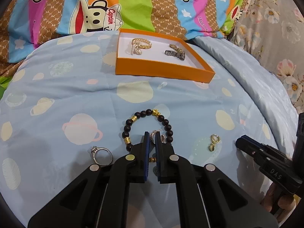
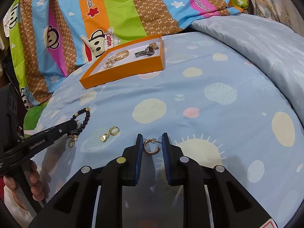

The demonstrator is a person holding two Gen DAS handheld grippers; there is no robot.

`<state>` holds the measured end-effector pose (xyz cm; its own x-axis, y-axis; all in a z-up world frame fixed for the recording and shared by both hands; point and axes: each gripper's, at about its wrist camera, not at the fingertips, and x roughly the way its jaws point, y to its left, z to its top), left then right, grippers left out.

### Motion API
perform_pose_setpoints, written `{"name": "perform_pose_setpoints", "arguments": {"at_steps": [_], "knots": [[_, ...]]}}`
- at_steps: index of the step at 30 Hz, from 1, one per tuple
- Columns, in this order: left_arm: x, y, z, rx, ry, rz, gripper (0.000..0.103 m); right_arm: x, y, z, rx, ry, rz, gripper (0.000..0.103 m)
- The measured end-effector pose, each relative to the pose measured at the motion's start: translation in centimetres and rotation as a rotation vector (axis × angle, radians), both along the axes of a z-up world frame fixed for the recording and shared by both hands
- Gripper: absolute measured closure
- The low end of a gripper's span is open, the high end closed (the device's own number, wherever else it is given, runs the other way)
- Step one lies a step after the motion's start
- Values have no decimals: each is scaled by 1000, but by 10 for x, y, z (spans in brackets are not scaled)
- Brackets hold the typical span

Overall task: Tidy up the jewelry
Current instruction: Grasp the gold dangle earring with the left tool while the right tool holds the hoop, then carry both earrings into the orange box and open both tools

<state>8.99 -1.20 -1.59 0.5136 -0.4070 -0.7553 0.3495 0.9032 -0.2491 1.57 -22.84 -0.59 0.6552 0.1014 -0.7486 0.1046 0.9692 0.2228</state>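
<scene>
My left gripper (image 1: 151, 134) is shut on a small drop earring (image 1: 153, 133) that lies inside the loop of a dark bead bracelet (image 1: 134, 117) with gold beads. In the right wrist view the same earring's round gold drop (image 2: 71, 143) shows below the left gripper (image 2: 75, 122). My right gripper (image 2: 152, 134) rests on the bed, its pads touching both sides of a gold hoop earring (image 2: 151, 149). A second gold drop earring (image 2: 109, 133) lies loose between the two grippers. A silver ring (image 1: 94, 150) sits left of the left fingers. The right gripper (image 1: 240, 142) shows at the right edge.
An orange box (image 1: 161, 70) stands farther back on the blue planet-print bedcover, holding gold bracelets (image 1: 138, 44) and a watch (image 1: 174, 54). A striped cartoon quilt (image 1: 133, 5) is bunched behind it. A hand (image 2: 36, 180) grips the left tool's handle.
</scene>
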Motion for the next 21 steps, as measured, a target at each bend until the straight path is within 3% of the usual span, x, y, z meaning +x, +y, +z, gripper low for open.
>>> {"name": "perform_pose_setpoints", "arguments": {"at_steps": [2,5,8,12,14,21], "knots": [[-2,-3,0,12,-11,-12,97,0,0,0,0,2,0,84],[-2,-7,0,30,-19,-19,88,0,0,-1,0,2,0,84],[-1,-9,0,37,-21,-23,87,1,0,-1,-1,3,0,84],[-1,-10,0,41,-25,-35,89,0,0,-1,0,3,0,84],[-1,-10,1,34,-25,-38,101,0,0,-1,0,2,0,84],[-4,-5,8,14,-56,-26,102,1,1,-2,2,-4,1,84]]}}
